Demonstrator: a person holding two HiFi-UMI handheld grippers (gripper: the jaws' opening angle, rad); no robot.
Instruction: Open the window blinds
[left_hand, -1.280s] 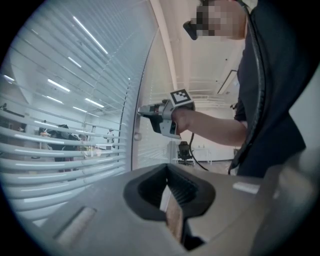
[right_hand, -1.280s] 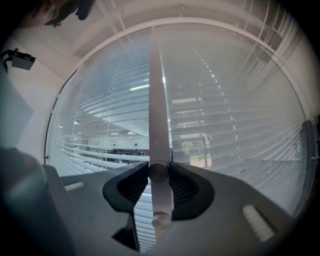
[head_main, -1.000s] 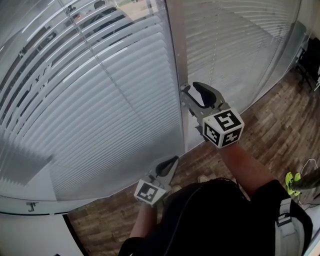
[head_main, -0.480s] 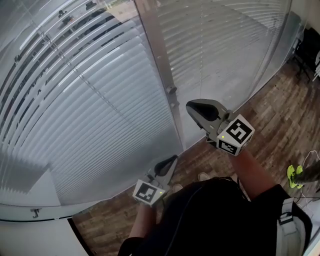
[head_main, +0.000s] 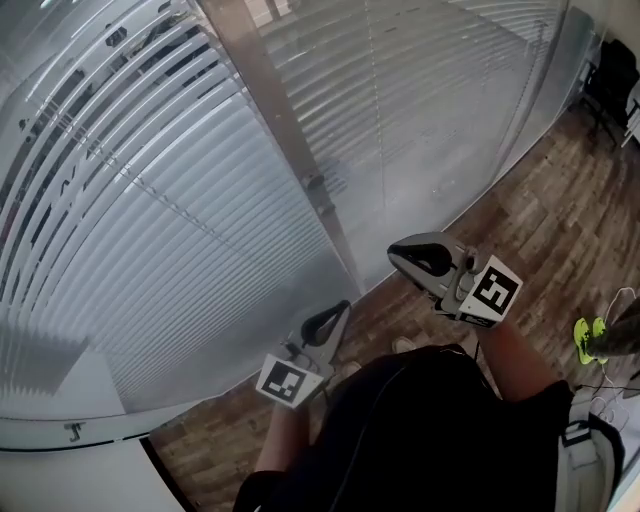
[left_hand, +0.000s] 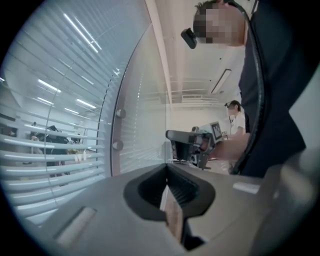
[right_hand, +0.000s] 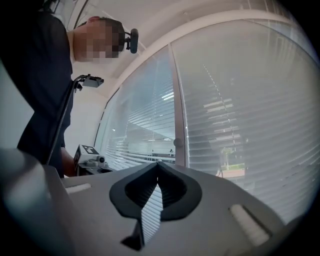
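Now at the curved window wall: the window blinds (head_main: 150, 230) hang down over both panes and fill most of my sight. Their slats show dark gaps at the upper left and lie close and pale across the right pane. Below them a wood-plank floor (head_main: 540, 200) stretches open to my right, leaving free room along the foot of the glass. A grey mullion (head_main: 285, 150) rises between the two panes, and a white ledge (head_main: 60, 450) edges in at my lower left.

My right gripper (head_main: 395, 257) hangs in front of me, well apart from the mullion and touching nothing, pointing roughly level. Its jaws have just been closing and now meet with nothing between them. My left gripper (head_main: 341, 308) sits lower and nearer my body, by the foot of the glass. Its jaws are likewise pressed together and empty. The right tool carries its marker cube (head_main: 492, 290) at the rear. Small knobs (head_main: 314, 183) stud the mullion, and a yellow-green object (head_main: 585, 340) lies on the floor at the far right.
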